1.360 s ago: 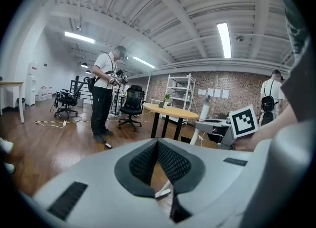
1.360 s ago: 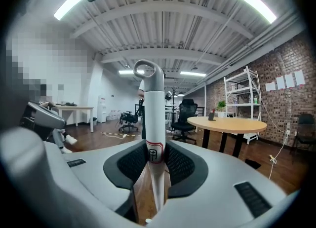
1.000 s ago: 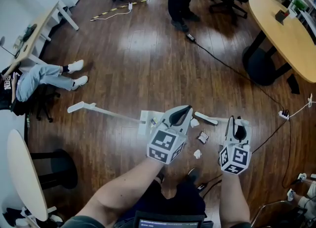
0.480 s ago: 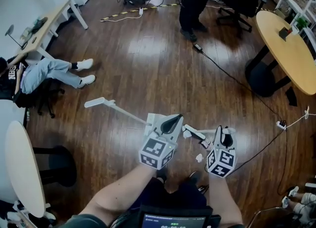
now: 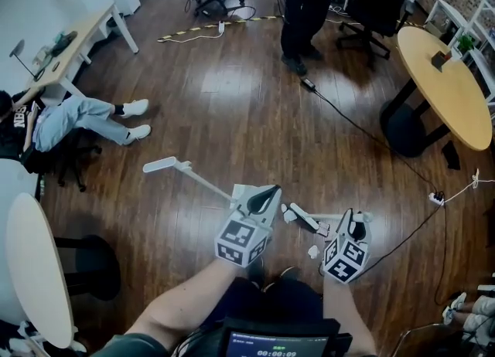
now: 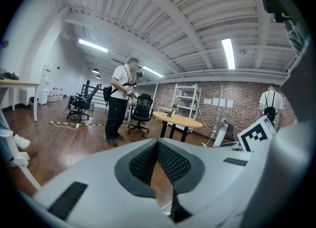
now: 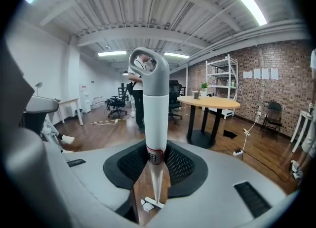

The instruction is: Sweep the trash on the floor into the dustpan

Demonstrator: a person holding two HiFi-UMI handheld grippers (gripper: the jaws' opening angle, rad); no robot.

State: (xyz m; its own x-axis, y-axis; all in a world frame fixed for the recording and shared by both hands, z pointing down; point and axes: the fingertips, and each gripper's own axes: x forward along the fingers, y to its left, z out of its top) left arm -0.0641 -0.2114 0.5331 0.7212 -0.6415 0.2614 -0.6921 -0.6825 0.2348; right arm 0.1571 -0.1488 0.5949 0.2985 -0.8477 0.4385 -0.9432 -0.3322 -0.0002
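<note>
The right gripper is clamped on the white broom with a looped grip, its pads pinching the neck just at the dark label band. The left gripper hovers over the white long-handled dustpan with its jaw tips drawn together on nothing. The dustpan lies on the dark wooden floor, its handle running away to the far left. The crumpled white paper scraps lie between the two grippers, to the right of the dustpan and near the broom's head.

To sweep well, the broom head probably wants to come down on the right of the scraps and push them leftward in short, low strokes, so that the light paper slides and does not flick past the dustpan. The left gripper would do best to take the dustpan's handle and hold the lip flat on the floor. Which way the dustpan's mouth faces I cannot tell.

The head view alone gives the layout: dustpan, scraps, and a black cable crossing the floor on the far right. It hides both grips. The right gripper view shows exactly where the broom is held, with its thin shaft running down to the floor. The left gripper view shows the closed, empty tips and only a sliver of floor through the gap.
</note>
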